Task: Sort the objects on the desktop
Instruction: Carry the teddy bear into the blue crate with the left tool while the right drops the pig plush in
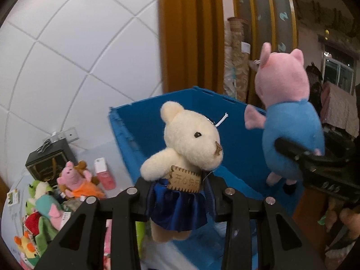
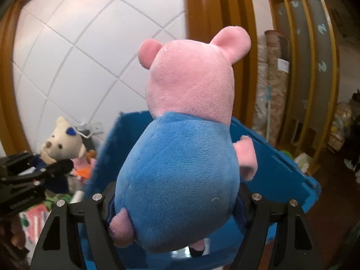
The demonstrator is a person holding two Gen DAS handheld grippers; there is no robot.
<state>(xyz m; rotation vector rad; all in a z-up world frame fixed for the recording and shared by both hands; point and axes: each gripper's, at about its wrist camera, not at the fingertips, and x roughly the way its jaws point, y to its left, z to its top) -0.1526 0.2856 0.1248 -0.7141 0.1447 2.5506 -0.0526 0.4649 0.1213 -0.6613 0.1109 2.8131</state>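
Carry step, both hands loaded; left tongs [image 1: 180, 193] clenched on a cream bear [image 1: 186, 148] at its dark blue skirt, bear upright, head and arm clear above the jaws; right tongs [image 2: 175, 202] clamped on a pink pig in blue [image 2: 180, 148], gripped low on its wide body, so the jaws stand broad yet are not released; pig upright, its back to the right wrist camera.

Blue bin [image 1: 144, 121] sits just ahead of and below both tongs, open top, near wall facing them; inside looks mostly bare, though its floor is partly hidden by the toys; remaining plush pile [image 1: 67, 180] lies on the worktop, left of the left tongs, beside a pink bottle [image 1: 103, 173] and a dark box [image 1: 47, 164].

Judgement: picking is done for this pair; delivery is in hand. Next move calls for bringing each toy over the bin's rim, clear of the near wall, then opening the jaws; tongs ride close together, so stagger the drops to avoid a knock.
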